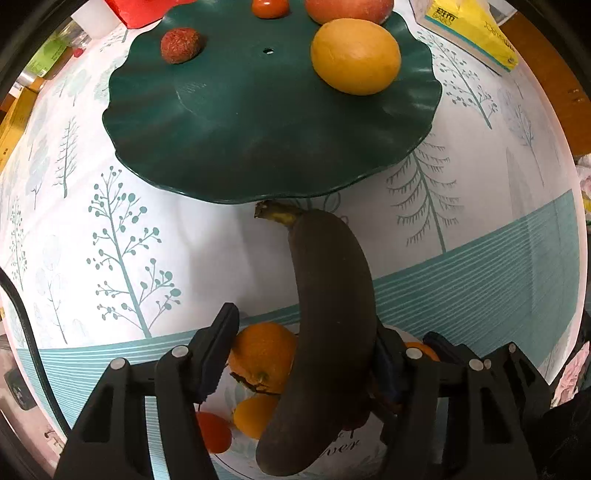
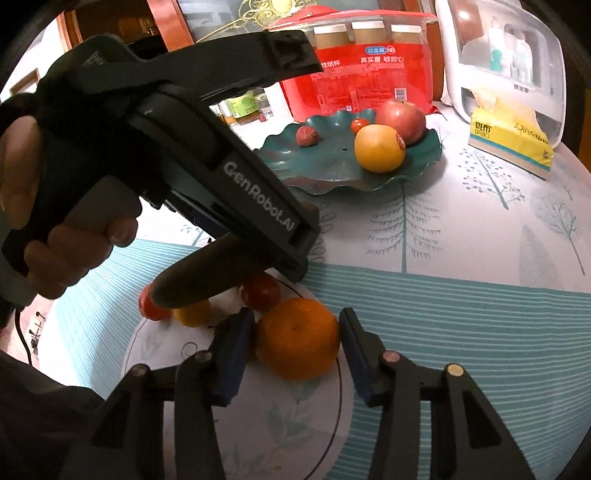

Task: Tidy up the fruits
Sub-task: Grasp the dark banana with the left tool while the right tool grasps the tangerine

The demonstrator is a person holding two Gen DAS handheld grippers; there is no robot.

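Left wrist view: the left gripper (image 1: 306, 354) is pointing down over the dark, overripe brown banana (image 1: 328, 332), jaws at middling width around it. The right pad looks to be touching the peel; the left pad is standing clear, beside a round orange tangerine (image 1: 263, 356). I cannot tell if the banana is gripped. The banana's stem is lying just short of the dark green wavy-edged plastic fruit dish (image 1: 229, 133). 4 fruits are sitting on that dish: a yellow-orange citrus (image 1: 355, 56), a red apple (image 1: 349, 9), a small red tomato (image 1: 269, 7) and a wrinkled red-brown lychee-like fruit (image 1: 181, 45).

Right wrist view: the right gripper (image 2: 297, 350) is straddling the tangerine (image 2: 297, 339), blue pads (image 2: 236, 354) close on either side, narrow gaps showing, not clamped. The tangerine is resting on a white floral mat (image 2: 288, 413).

Judgement: roughly half done. Banana, tangerine and several small fruits are waiting outside the dish.
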